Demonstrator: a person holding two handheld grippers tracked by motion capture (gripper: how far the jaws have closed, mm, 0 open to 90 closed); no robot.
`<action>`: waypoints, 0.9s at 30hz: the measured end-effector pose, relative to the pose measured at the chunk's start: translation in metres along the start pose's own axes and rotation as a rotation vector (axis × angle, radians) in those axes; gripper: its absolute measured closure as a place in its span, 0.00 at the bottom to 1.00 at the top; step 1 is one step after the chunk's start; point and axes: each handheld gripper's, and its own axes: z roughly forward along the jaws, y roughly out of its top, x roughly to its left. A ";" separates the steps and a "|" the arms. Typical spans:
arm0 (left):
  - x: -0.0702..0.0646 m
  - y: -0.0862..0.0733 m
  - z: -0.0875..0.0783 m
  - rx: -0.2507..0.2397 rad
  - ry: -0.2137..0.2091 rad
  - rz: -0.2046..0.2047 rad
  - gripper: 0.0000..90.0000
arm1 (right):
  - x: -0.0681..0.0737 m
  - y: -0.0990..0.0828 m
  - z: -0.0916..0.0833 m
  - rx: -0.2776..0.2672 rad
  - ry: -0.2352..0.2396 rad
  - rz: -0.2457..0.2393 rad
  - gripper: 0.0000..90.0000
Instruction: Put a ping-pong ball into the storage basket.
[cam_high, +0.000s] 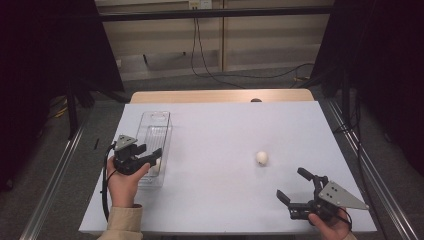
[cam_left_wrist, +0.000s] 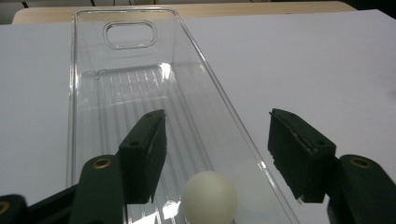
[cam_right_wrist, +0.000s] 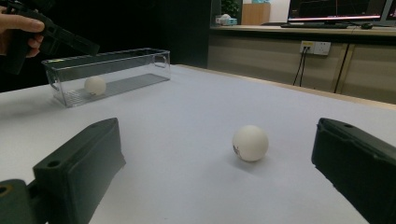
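A clear plastic bin (cam_high: 155, 125) lies lengthwise on the left of the white table, with a white ball (cam_left_wrist: 209, 196) resting on its ribbed floor at the near end. My left gripper (cam_high: 151, 151) hovers over that end, open, one jaw inside the bin wall (cam_left_wrist: 74, 93) and one outside; the pads do not touch the ball. A second white ball (cam_high: 261, 157) sits on the bare table right of centre. My right gripper (cam_high: 291, 182) stands wide open near the front right edge, pointing at this ball (cam_right_wrist: 250, 143), which is ahead of the jaws and apart from them.
The white table cover (cam_high: 225, 200) ends at a wooden strip (cam_high: 220, 95) along the far side, where a small dark spot (cam_high: 256, 100) sits. Black frame posts and curtains stand on both sides. Cables (cam_high: 210, 70) run on the floor beyond.
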 end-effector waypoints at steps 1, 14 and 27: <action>-0.001 0.000 0.000 -0.006 -0.004 -0.001 0.39 | 0.000 0.000 0.000 0.000 0.000 0.000 0.02; -0.016 0.006 0.001 -0.011 -0.040 0.022 0.29 | 0.000 0.000 0.000 0.000 0.000 -0.001 0.02; -0.026 0.008 0.003 -0.028 -0.085 0.030 0.20 | 0.000 0.000 0.000 0.001 0.001 -0.003 0.01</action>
